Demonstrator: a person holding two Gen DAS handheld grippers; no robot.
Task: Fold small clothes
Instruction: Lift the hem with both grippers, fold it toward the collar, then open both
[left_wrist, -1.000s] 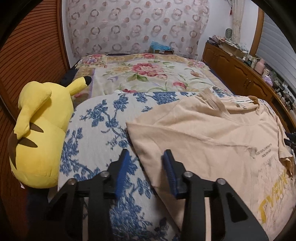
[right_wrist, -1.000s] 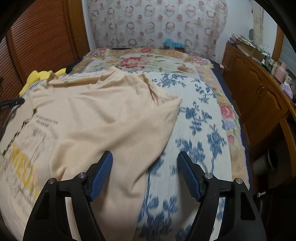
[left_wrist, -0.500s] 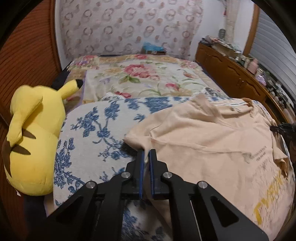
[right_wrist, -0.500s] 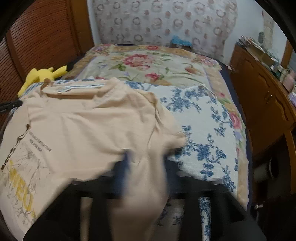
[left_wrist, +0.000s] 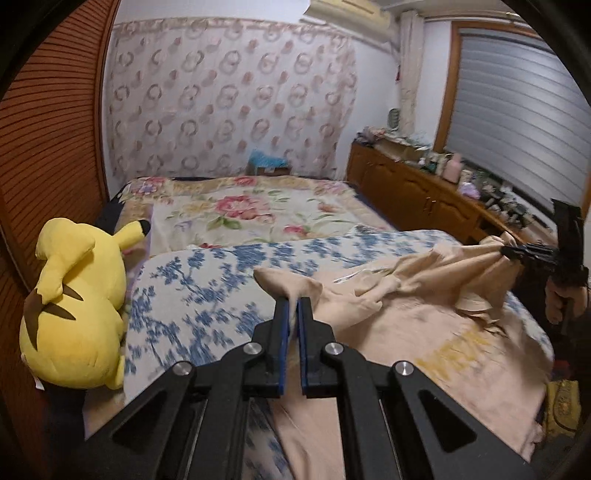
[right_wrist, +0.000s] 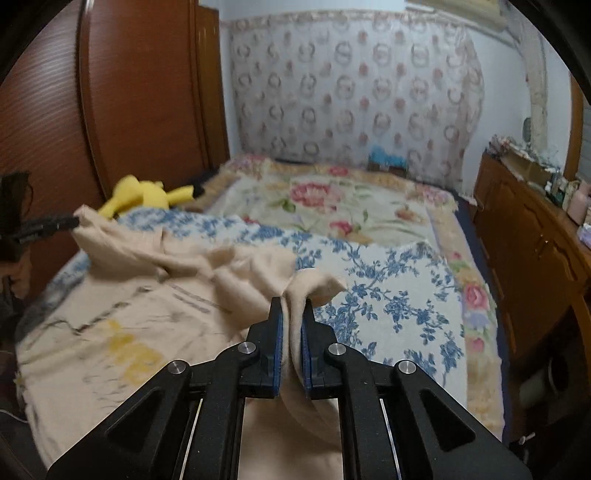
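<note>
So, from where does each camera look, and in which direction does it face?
Left wrist view: sits on the left gripper, looks along its fingers over the bed toward the curtained wall; the yellow plush toy lies at the left, and the right gripper and a hand show at the right edge.
Right wrist view: sits on the right gripper, faces the same wall; the left gripper shows at the left edge.
Shared: the beige T-shirt, pinched by both grippers, and the bed.
</note>
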